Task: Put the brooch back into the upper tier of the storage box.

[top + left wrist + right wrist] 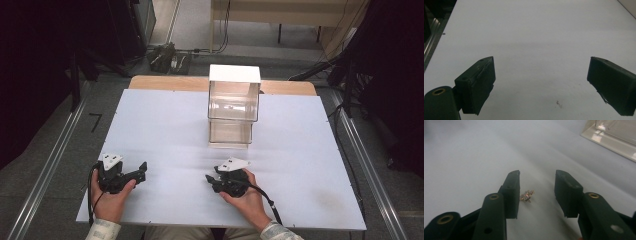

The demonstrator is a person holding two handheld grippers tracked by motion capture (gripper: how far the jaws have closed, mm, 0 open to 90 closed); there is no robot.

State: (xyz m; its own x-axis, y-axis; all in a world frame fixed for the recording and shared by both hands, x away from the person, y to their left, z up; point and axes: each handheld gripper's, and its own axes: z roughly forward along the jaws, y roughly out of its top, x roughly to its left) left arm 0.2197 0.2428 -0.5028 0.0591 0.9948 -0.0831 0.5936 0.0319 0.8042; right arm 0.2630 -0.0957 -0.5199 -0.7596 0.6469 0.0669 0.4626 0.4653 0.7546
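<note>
Gold and glittering, a small trinket (526, 196) lying flat on the white table (165, 130), well short of the clear plastic box (233, 106) and on the person's side of it. Right gripper (537, 192) set low over that trinket, jaws half-spread, one on either side, the left-hand pad just beside it, no pad pressing yet; likely lined up so for a pinch from both sides. Nothing gripped so far. Left gripper (541, 82) parked far to the left of the box, jaws gaping wide over bare tabletop, holding nothing, apparently kept out of the way. Plenty of free surface between trinket and box for a straight carry. Near edge of the table close behind both hands, so little room for pulling back.
</note>
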